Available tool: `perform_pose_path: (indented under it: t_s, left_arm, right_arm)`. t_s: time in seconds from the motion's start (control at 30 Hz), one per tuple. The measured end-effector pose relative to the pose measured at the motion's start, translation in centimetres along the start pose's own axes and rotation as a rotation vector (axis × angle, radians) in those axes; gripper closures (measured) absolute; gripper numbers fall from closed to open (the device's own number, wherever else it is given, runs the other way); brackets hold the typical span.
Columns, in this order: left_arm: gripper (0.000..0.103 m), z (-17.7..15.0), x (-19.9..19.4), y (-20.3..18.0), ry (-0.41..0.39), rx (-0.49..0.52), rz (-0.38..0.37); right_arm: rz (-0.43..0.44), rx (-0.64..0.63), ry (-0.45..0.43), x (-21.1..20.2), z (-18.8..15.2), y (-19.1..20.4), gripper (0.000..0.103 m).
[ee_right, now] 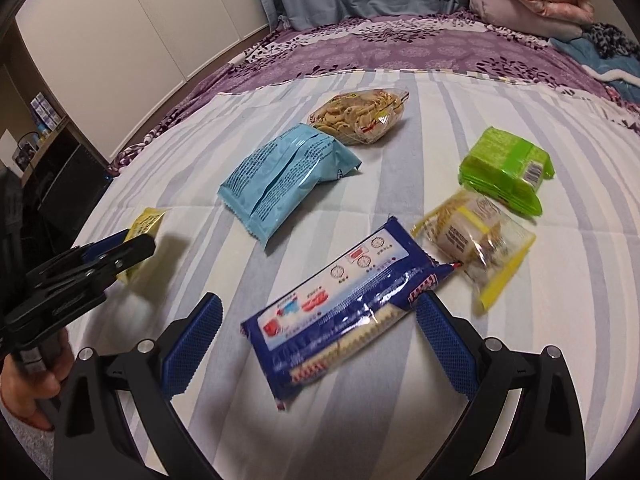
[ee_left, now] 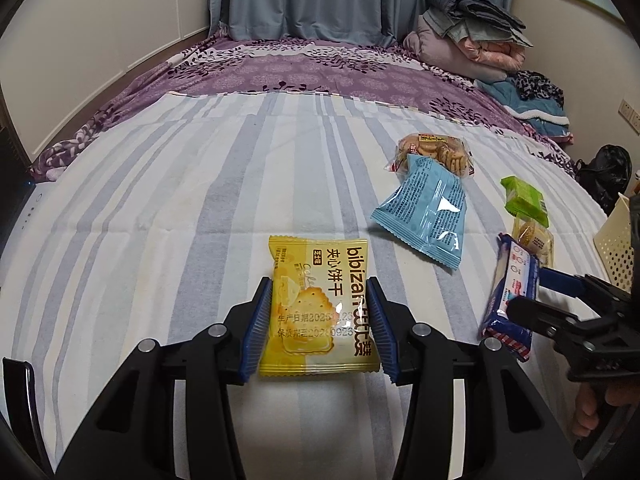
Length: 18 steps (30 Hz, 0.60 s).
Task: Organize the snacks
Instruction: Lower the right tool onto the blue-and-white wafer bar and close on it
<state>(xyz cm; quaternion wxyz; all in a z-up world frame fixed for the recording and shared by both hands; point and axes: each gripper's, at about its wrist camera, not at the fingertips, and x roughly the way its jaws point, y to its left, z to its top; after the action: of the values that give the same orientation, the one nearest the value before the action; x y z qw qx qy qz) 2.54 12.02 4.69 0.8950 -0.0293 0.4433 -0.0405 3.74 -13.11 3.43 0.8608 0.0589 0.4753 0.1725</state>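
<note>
My left gripper is shut on a yellow cracker packet, its blue pads pressing both long edges. In the right wrist view the same left gripper holds that yellow packet just off the striped sheet, with a shadow under it. My right gripper is open, its fingers on either side of a dark blue biscuit pack lying on the bed. From the left wrist view the right gripper sits at the blue pack.
On the striped sheet lie a light blue bag, a clear bag of cookies, a green pack and a yellow-edged clear packet. A cream perforated basket stands at the right edge. Folded bedding is piled at the far end.
</note>
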Motion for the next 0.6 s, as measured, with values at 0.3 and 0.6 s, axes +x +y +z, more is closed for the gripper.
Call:
perform_pose_path:
  t_s: [0.3,0.6]
  left_arm:
    - [0.055,-0.1,-0.2,0.3,-0.005,-0.015,-0.004]
    - [0.055,0.1,-0.6,0.0,-0.012,-0.012,-0.017]
  right_arm:
    - [-0.073,-0.101,0.027,2.1,1.1,1.7,0.031]
    - [-0.053,-0.186,0.029,1.2,0.1,2.5,0.05]
